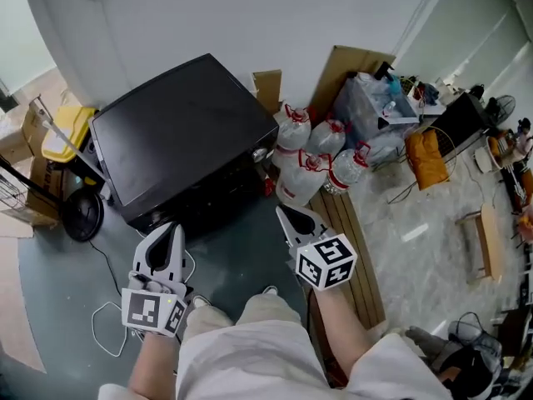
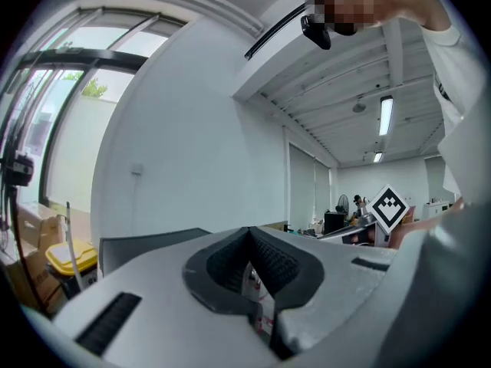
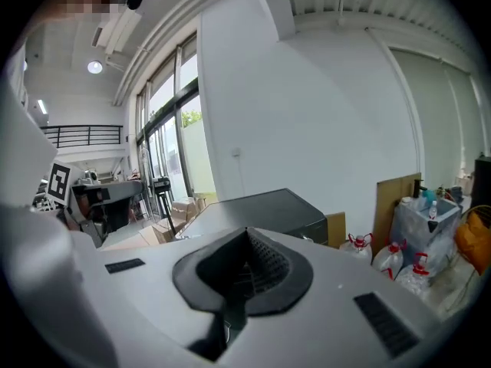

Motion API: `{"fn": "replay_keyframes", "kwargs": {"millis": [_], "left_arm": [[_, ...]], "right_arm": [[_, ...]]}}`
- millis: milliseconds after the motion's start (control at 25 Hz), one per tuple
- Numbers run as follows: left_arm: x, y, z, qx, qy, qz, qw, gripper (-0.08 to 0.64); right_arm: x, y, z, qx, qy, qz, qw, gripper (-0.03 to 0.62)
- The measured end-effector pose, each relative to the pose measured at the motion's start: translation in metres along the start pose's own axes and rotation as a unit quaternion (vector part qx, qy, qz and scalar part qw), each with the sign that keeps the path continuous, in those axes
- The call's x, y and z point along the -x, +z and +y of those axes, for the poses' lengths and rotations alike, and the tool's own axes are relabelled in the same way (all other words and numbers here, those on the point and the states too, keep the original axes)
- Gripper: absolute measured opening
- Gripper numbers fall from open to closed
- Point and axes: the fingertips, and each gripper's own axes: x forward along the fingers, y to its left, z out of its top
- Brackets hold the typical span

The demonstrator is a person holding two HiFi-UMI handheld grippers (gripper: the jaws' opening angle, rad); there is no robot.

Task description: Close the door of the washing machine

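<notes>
Grey floor (image 1: 50,307) meets a white wall, where the black washing machine (image 1: 183,132) stands beside water jugs (image 1: 321,161). Near its front, the left gripper (image 1: 172,232) and right gripper (image 1: 287,217) both have their jaws pressed together on nothing. Its door cannot be made out.

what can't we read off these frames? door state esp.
- Door: the head view looks down on the washing machine. Its front is dark and foreshortened, so open or closed cannot be told.
- Left gripper view: the body of the left claw hides the machine's front. Only a strip of its top shows.
- Right gripper view: the right claw hides the front likewise.
- Bottles: labels too small to read.
</notes>
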Motion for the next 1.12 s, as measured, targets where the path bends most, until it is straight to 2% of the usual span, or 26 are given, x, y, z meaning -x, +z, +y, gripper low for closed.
{"fn": "replay_keyframes", "kwargs": {"millis": [280, 480, 800, 960, 1120], "left_arm": [[0.034, 0.05, 0.038, -0.024, 0.042, -0.026, 0.9985, 0.005], [0.058, 0.076, 0.06, -0.022, 0.08, -0.057, 0.9949, 0.005], [0.085, 0.083, 0.07, 0.003, 0.126, -0.076, 0.9891, 0.005], [0.079, 0.086, 0.072, 0.0, 0.127, -0.073, 0.9891, 0.005], [0.065, 0.085, 0.068, 0.003, 0.122, -0.079, 0.9894, 0.005]], "right_arm": [[0.014, 0.04, 0.017, 0.039, 0.021, -0.017, 0.999, -0.003], [0.033, 0.062, 0.006, 0.043, 0.005, -0.037, 0.998, -0.003], [0.073, 0.081, -0.025, 0.035, -0.048, -0.065, 0.996, -0.003], [0.082, 0.085, -0.041, 0.034, -0.072, -0.073, 0.994, -0.003], [0.081, 0.085, -0.052, 0.035, -0.077, -0.071, 0.994, -0.003]]}}
